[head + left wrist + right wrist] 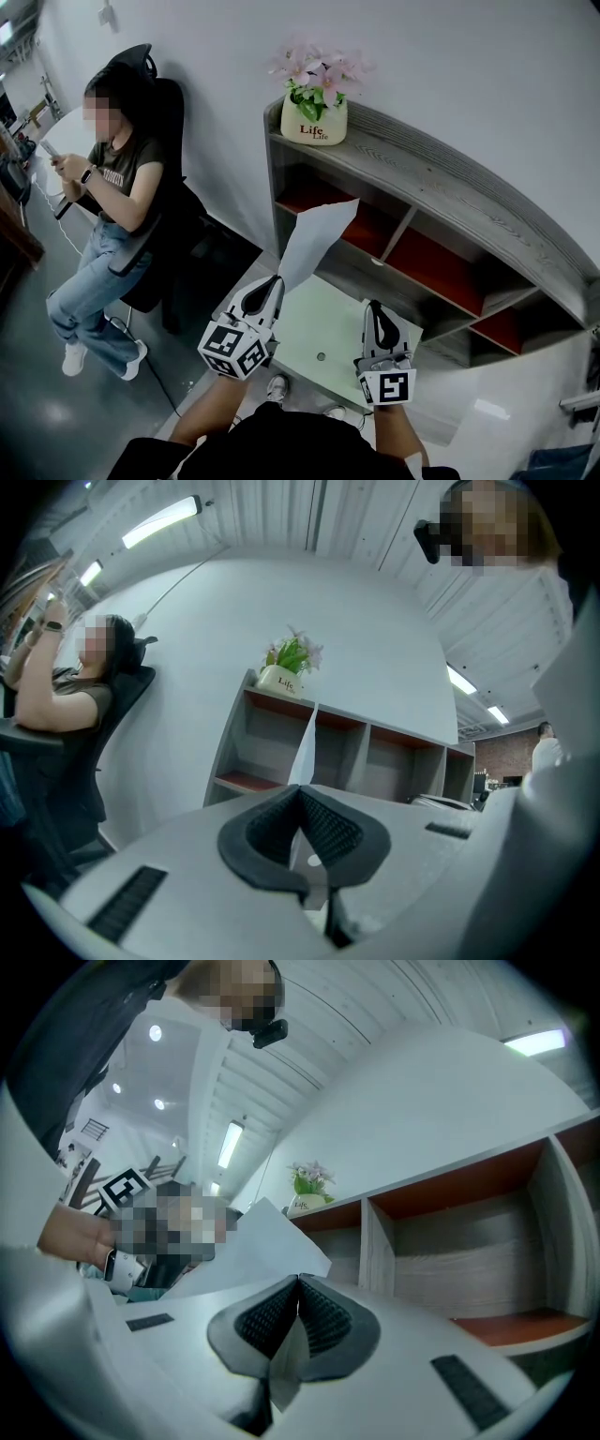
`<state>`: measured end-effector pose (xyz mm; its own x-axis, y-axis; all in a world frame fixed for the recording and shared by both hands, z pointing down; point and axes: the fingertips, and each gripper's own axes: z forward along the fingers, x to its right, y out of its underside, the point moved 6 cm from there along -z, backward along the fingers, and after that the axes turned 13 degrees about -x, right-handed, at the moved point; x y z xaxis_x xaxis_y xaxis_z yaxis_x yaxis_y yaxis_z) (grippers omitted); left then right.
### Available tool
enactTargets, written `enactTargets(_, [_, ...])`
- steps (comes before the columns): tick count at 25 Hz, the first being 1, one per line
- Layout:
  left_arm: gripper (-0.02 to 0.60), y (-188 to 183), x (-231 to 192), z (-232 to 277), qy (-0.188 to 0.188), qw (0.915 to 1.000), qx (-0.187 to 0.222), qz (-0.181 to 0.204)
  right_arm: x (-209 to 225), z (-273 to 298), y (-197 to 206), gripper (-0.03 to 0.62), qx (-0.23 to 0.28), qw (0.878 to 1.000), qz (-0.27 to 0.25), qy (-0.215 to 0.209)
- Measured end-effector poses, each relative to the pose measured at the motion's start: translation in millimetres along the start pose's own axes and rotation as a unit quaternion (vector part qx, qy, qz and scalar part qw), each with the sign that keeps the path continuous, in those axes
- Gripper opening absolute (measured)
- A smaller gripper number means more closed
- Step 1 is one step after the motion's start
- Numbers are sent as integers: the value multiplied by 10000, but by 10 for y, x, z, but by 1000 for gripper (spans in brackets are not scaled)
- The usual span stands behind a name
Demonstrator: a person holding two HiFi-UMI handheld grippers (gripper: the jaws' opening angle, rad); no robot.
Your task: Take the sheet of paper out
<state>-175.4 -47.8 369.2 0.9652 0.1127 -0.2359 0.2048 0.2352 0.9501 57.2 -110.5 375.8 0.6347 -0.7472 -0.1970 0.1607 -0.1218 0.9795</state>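
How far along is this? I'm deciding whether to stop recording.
Done: the sheet of paper stands raised above the pale green folder. In hand: left gripper shut on the sheet, right gripper pinching the folder. Left: drawing the sheet fully clear, if its bottom edge is inside.

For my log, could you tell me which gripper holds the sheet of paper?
The left gripper: the sheet of paper rises from its shut jaws; the right gripper holds none.
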Motion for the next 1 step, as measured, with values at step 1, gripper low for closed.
enactTargets(1, [8, 10, 0, -8, -9, 10000, -15, -13, 0, -7, 15, 25, -51, 10000, -24, -6])
